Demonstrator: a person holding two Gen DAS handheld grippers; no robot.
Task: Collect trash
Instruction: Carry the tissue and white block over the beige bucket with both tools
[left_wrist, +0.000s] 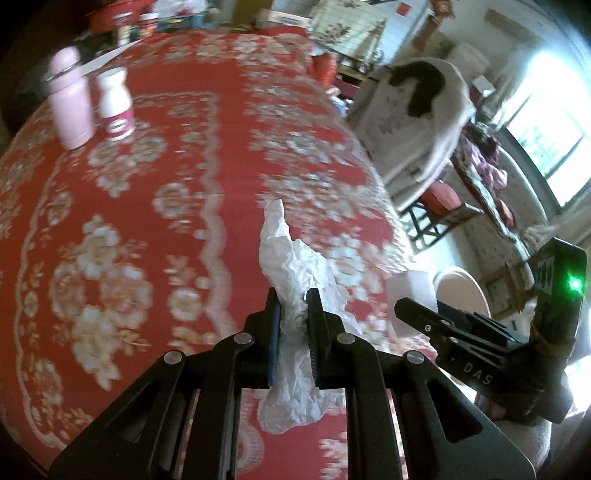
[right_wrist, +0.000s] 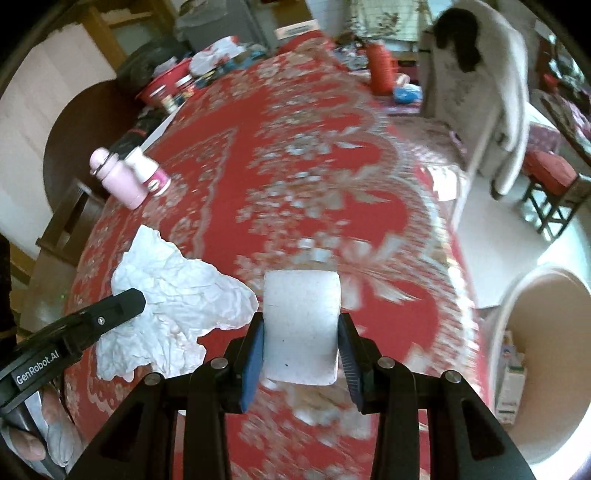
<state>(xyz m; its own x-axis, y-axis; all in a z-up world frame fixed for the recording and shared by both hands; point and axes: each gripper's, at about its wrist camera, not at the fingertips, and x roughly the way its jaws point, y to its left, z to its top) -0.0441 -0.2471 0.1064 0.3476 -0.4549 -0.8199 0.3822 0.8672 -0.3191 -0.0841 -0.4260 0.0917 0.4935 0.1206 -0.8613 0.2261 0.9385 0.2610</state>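
Observation:
My left gripper (left_wrist: 293, 299) is shut on a crumpled white tissue (left_wrist: 295, 266) and holds it above the red floral tablecloth (left_wrist: 147, 177). The tissue also shows in the right wrist view (right_wrist: 173, 295), with the left gripper's finger (right_wrist: 110, 310) on it. My right gripper (right_wrist: 301, 325) is shut on a white foam block (right_wrist: 301, 325), held above the table near its right edge. In the left wrist view the block (left_wrist: 410, 291) and the right gripper (left_wrist: 424, 314) show at the right. A round white bin (right_wrist: 543, 362) stands on the floor beside the table, with cartons inside.
A pink bottle (left_wrist: 70, 99) and a small white bottle with a pink label (left_wrist: 116, 105) stand at the table's far left. Jars and a red bowl (right_wrist: 166, 85) crowd the far end. A chair draped with white cloth (right_wrist: 476, 92) and a red stool (right_wrist: 550, 177) stand to the right.

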